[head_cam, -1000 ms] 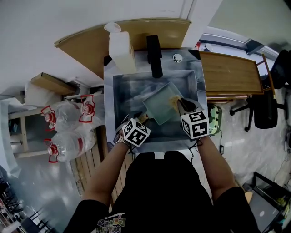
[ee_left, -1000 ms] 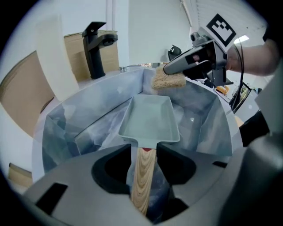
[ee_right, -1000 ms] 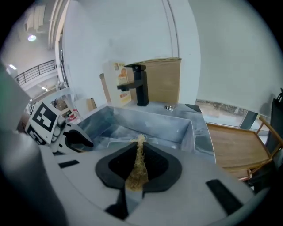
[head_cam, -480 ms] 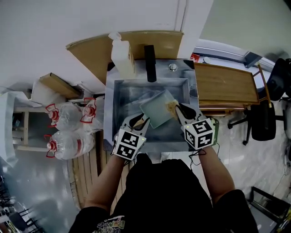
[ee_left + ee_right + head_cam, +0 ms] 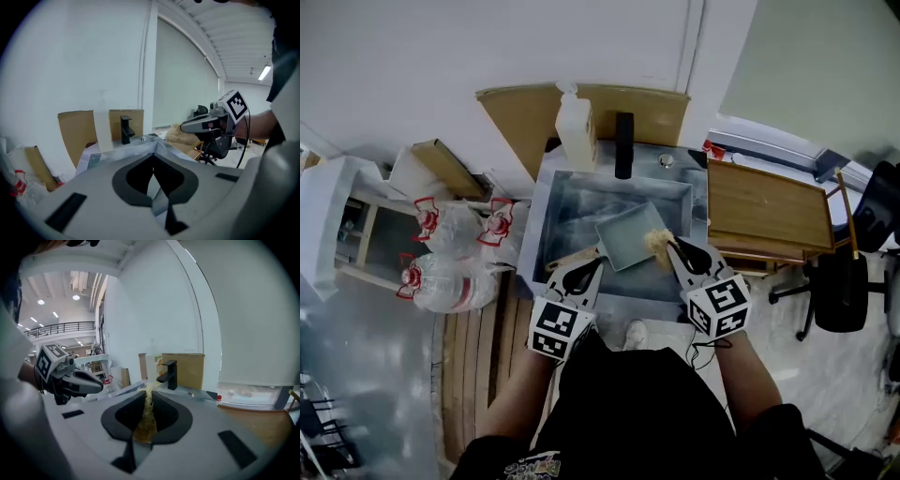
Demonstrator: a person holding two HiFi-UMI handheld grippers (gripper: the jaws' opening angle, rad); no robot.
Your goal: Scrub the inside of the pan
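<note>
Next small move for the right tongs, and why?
Probably ease the right tongs leftward, pressing the scrubber onto the pan floor. The scrubber sits clamped at the pan's right rim, the inside is bare, and the left tongs look shut on the handle, so the pan seems steadied.

readable text: none | water bottles: red labels, print too small to read
</note>
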